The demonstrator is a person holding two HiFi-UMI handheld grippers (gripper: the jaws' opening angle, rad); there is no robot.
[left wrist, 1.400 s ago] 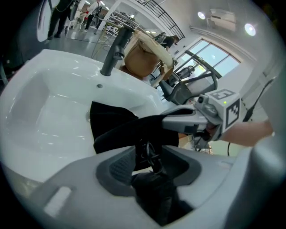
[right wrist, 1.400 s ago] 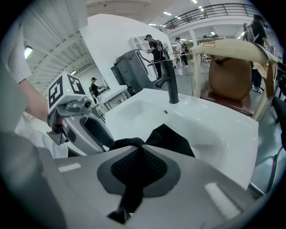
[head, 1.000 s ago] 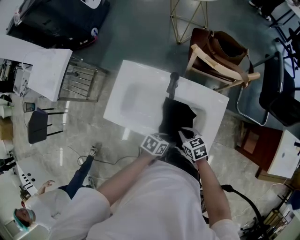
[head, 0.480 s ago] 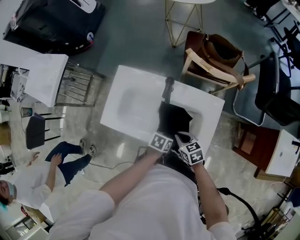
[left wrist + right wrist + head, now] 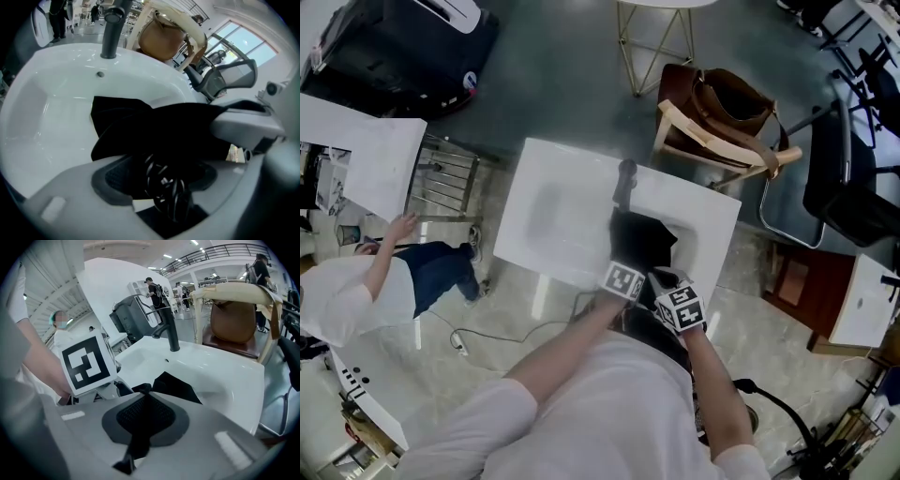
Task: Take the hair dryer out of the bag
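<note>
Left gripper view shows a glossy black coiled cord (image 5: 166, 187) between the fingers (image 5: 112, 176) of the left gripper (image 5: 159, 177). The fingers stand partly apart and press on the cord from both sides. The body of the hair dryer I cannot tell apart from the dark cloth around it. Just ahead of these fingers lies the black bag (image 5: 154, 126), its mouth turned toward them. The right gripper (image 5: 145, 420) has its fingers (image 5: 161, 416) together on a narrow strip of the bag's black cloth, which runs down between the pads. To the left of these fingers is the marker cube (image 5: 87, 363) of the left gripper, printed with a black and white square pattern and no letters. The bag lies inside a white sink (image 5: 553, 206), and both grippers are at its near edge, side by side. Beyond the fingers, at the far rim, a black faucet (image 5: 625, 178) stands upright. Further behind it is a wooden chair (image 5: 675, 127) with a brown handbag (image 5: 731, 98) on its seat. Well apart on the left, a person (image 5: 356, 291) in white is on the floor.
</note>
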